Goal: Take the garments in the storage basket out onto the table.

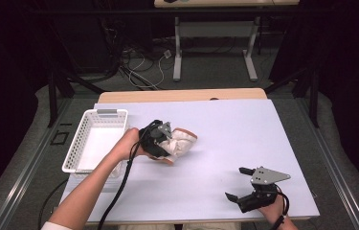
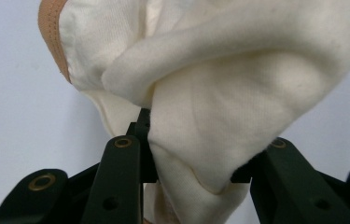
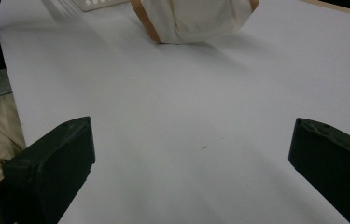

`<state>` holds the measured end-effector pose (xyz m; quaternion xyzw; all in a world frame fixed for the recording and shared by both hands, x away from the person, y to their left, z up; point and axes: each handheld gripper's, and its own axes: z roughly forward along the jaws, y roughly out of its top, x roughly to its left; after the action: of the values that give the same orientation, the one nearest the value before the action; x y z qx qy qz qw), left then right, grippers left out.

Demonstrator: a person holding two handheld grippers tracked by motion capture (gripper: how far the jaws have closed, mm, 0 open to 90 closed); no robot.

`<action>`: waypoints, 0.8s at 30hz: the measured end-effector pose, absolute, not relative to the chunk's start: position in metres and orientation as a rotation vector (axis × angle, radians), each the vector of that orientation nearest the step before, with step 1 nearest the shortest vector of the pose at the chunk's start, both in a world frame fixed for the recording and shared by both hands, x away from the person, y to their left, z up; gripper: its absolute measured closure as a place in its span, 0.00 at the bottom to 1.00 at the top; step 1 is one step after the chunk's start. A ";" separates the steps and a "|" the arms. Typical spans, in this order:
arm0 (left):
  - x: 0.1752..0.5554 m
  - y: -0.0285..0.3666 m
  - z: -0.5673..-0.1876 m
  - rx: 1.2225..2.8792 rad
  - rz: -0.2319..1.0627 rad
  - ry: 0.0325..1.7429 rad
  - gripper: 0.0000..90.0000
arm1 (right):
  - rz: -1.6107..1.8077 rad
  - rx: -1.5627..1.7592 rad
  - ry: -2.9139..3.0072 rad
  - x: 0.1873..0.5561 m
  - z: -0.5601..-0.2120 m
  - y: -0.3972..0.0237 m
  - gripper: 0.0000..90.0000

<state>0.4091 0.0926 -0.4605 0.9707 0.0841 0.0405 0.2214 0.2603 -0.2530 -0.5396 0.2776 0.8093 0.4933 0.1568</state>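
Here the left tool [image 1: 166,143] is clamped on a bunched cream cloth [image 1: 181,143] with a tan edge band, a little left of the middle of the white bench [image 1: 234,129]. In the left gripper view the two black jaws press into the fabric [image 2: 210,116] from both sides, a thick fold pinched between them, and the tan band [image 2: 51,32] runs along the upper left edge of the bundle. From the high view the cloth looks bunched up at the tool, its far right part resting on or just above the bench; which of the two cannot be told.

A white slotted basket [image 1: 84,143] stands at the left edge of the bench, just left of the person's left hand [image 1: 128,143].

The right tool [image 1: 244,184] sits at the near right corner, well apart from the cloth, with its jaws spread wide and nothing between them. The right gripper view looks across bare bench toward the cloth [image 3: 196,18] at the far side, with a corner of the basket [image 3: 100,3] beside it.
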 end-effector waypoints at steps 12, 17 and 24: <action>0.408 0.087 -0.474 2.654 0.068 0.285 0.72 | 1.414 0.797 2.319 0.260 -0.540 -0.253 0.00; 0.406 0.083 -0.483 2.646 0.049 0.301 0.72 | 1.412 0.796 2.318 0.260 -0.540 -0.253 0.00; 0.402 0.079 -0.493 2.629 0.047 0.338 0.71 | 1.408 0.802 2.328 0.261 -0.540 -0.253 0.00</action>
<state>0.4021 0.0788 -0.4933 0.9621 0.1236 0.0171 0.2427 0.2605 -0.2527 -0.5401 0.2795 0.8112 0.4906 0.1522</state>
